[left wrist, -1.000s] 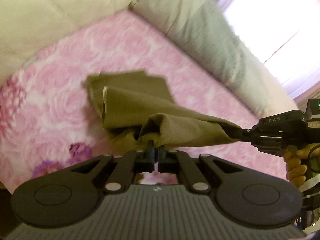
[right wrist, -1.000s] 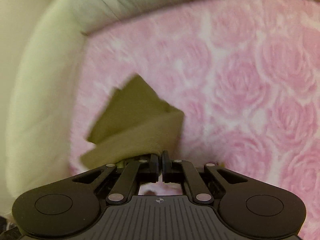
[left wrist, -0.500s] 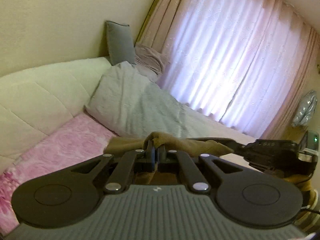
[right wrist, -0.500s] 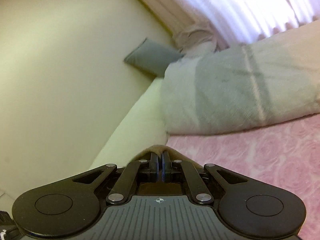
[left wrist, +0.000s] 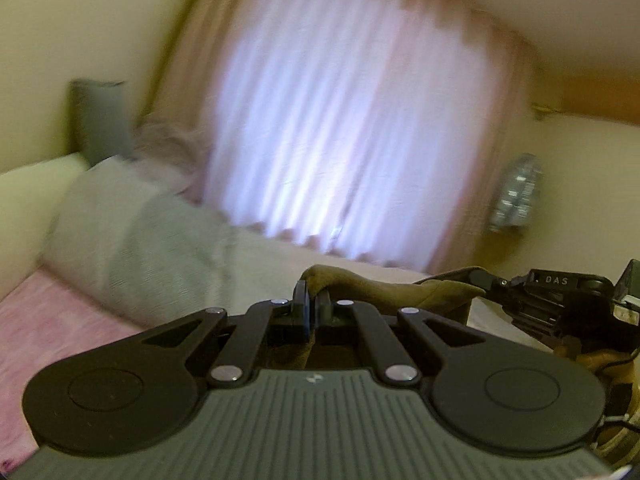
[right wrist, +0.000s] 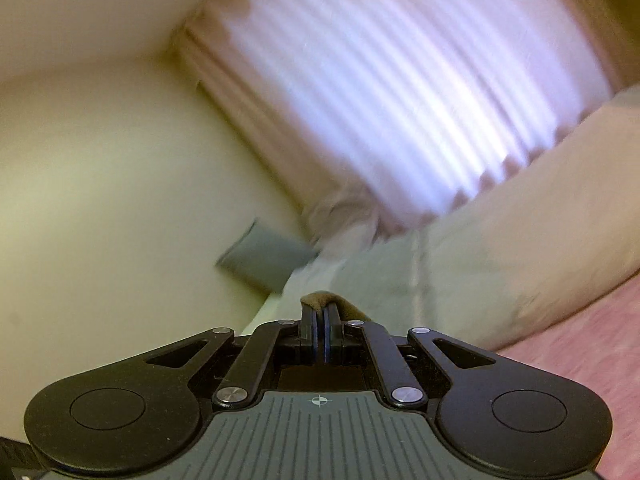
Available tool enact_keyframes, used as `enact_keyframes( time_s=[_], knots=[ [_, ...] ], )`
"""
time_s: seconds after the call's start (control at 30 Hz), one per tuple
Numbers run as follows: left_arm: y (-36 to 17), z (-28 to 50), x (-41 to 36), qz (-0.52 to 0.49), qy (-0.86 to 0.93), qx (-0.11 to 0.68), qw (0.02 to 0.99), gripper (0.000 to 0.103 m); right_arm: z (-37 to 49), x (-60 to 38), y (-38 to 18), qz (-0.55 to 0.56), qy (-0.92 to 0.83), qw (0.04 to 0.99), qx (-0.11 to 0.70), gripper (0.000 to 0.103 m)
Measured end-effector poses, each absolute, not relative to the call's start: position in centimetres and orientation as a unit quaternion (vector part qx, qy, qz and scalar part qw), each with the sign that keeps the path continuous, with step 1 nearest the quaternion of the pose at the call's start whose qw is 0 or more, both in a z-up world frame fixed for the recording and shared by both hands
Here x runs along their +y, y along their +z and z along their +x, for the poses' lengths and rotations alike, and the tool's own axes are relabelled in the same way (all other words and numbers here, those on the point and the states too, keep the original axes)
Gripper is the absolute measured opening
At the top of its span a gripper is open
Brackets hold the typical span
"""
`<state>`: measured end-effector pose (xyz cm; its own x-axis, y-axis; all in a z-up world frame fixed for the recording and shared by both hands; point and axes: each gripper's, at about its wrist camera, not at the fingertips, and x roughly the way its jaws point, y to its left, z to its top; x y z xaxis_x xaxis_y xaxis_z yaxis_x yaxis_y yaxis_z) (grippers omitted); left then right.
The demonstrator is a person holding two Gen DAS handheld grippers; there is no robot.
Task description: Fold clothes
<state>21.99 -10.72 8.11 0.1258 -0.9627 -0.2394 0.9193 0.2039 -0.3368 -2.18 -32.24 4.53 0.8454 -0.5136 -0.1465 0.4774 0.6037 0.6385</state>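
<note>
An olive-brown garment (left wrist: pixel 384 286) is stretched in the air between both grippers. My left gripper (left wrist: pixel 311 300) is shut on one edge of it, and the cloth bulges over the fingertips. In the left wrist view the right gripper (left wrist: pixel 478 280) pinches the other end at the right, with a hand (left wrist: pixel 600 358) below it. In the right wrist view only a small fold of the garment (right wrist: pixel 320 298) shows above my shut right gripper (right wrist: pixel 321 314). The rest of the cloth hangs hidden below both views.
A pink rose-patterned bedspread (left wrist: pixel 48 320) lies low at the left, also seen as the bedspread (right wrist: pixel 580 344) in the right wrist view. A grey duvet (left wrist: pixel 132 240), a grey pillow (left wrist: pixel 100 120) and bright curtains (left wrist: pixel 340 120) stand ahead. A cream wall (right wrist: pixel 100 180) is at the left.
Both grippers have lifted the garment off the bed and tilted upward. The views have swung from the bedspread to the curtains and wall.
</note>
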Motion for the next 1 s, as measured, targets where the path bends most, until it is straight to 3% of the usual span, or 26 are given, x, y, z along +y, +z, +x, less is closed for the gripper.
enact_keyframes(
  time_s=[0.57, 0.73, 0.87, 0.9, 0.93, 0.97, 1.0],
  knots=[
    [18.7, 2.7, -32.1, -0.061, -0.781, 0.108, 0.612, 0.0, -26.2, -31.8, 16.9, 0.192, -0.466, 0.847, -0.168, 0.002],
    [18.9, 2.0, -34.8, -0.037, -0.786, 0.111, 0.607, 0.0, -25.9, -30.0, 17.4, 0.18, -0.466, 0.853, -0.152, 0.002],
    [18.1, 2.1, -35.4, 0.005, -0.777, 0.126, 0.617, 0.003, -22.9, -30.0, 14.1, 0.221, -0.465, 0.854, -0.077, 0.002],
    [17.1, 2.5, -35.7, 0.026, -0.766, 0.136, 0.628, 0.006, -22.3, -29.7, 12.9, 0.235, -0.463, 0.853, -0.049, 0.012],
    [16.0, 3.0, -35.9, 0.046, -0.755, 0.147, 0.637, 0.024, -21.8, -29.4, 11.6, 0.249, -0.461, 0.851, -0.021, 0.026],
    [14.4, 3.6, -35.9, 0.069, -0.743, 0.163, 0.645, 0.042, -21.2, -29.1, 10.3, 0.262, -0.459, 0.849, 0.007, 0.078],
    [12.4, 4.3, -35.6, 0.094, -0.729, 0.184, 0.652, 0.044, -20.7, -28.8, 9.0, 0.276, -0.456, 0.845, 0.035, 0.101]
  ],
)
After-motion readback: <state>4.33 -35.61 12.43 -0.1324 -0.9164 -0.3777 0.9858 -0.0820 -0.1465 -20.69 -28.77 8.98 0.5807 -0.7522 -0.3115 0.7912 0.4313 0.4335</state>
